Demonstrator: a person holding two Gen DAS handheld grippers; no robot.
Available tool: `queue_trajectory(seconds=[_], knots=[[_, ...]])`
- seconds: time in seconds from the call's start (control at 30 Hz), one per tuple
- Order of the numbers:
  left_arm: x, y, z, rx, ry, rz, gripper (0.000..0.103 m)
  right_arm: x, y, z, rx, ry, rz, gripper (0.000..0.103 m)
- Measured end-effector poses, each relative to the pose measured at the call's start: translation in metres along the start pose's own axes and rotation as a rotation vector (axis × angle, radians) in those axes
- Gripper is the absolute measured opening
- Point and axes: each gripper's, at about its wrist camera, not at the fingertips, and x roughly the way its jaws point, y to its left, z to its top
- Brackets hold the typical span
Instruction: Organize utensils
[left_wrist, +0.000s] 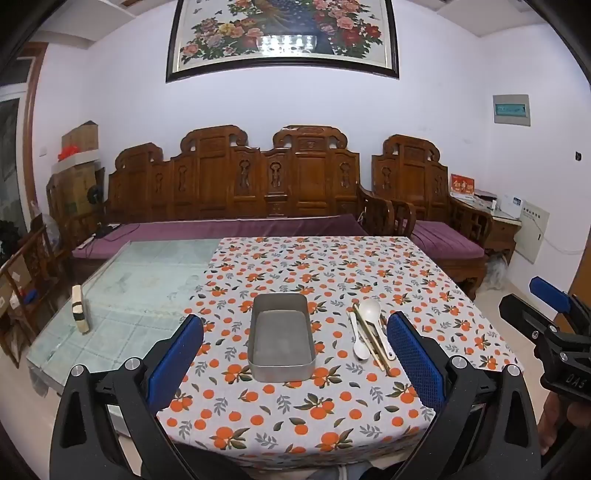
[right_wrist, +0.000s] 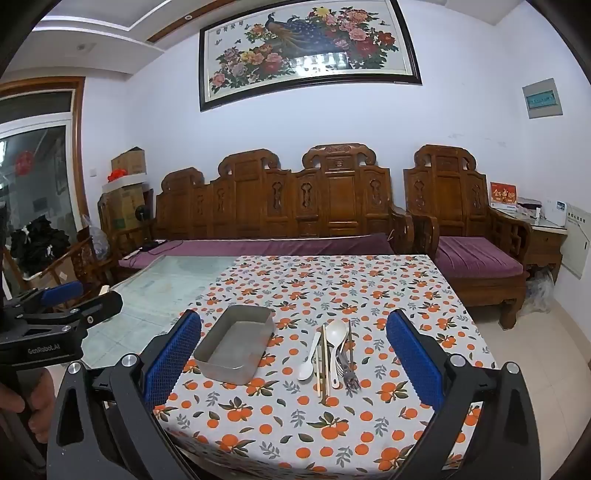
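Utensils (right_wrist: 332, 354) lie in a loose bundle on the orange-print tablecloth (right_wrist: 295, 424), right of centre: a large white spoon (right_wrist: 338, 332), a smaller white spoon (right_wrist: 308, 363), pale chopsticks (right_wrist: 324, 365) and a metal fork (right_wrist: 351, 380), all overlapping or touching, handles running roughly away from the cameras. In the left wrist view the same bundle (left_wrist: 369, 334) sits just beside the inner face of that gripper's right-hand blue pad, partly hidden by it.

Metal tray (right_wrist: 236, 347), rectangular, nothing in it, stands just left of the bundle, apart from it; no utensil touches it.

Left gripper (left_wrist: 295, 354): jaws spread wide, nothing between the pads, hanging over the near table edge, tray framed between the fingers. Right gripper (right_wrist: 293, 354): jaws likewise wide apart, gripping nothing, tray and utensils both seen between its fingers. Each appears at the edge of the other's view, a hand (right_wrist: 26, 402) on the left one's handle.

Cloth covers only the right part of the glass-topped table (left_wrist: 140, 280). A small block (left_wrist: 80, 310) stands upright on the bare glass. Behind: carved wooden bench (right_wrist: 280, 206) with purple cushions, framed flower painting (right_wrist: 306, 48).
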Motion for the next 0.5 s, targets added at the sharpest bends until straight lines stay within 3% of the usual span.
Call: queue_trajectory(seconds=[0.5], knots=[[0.0001,-0.0004,0.0000,0.003,-0.005,0.001,0.096,-0.0086,0.0011,0.0065,0.003,-0.016,0.006,0.100]])
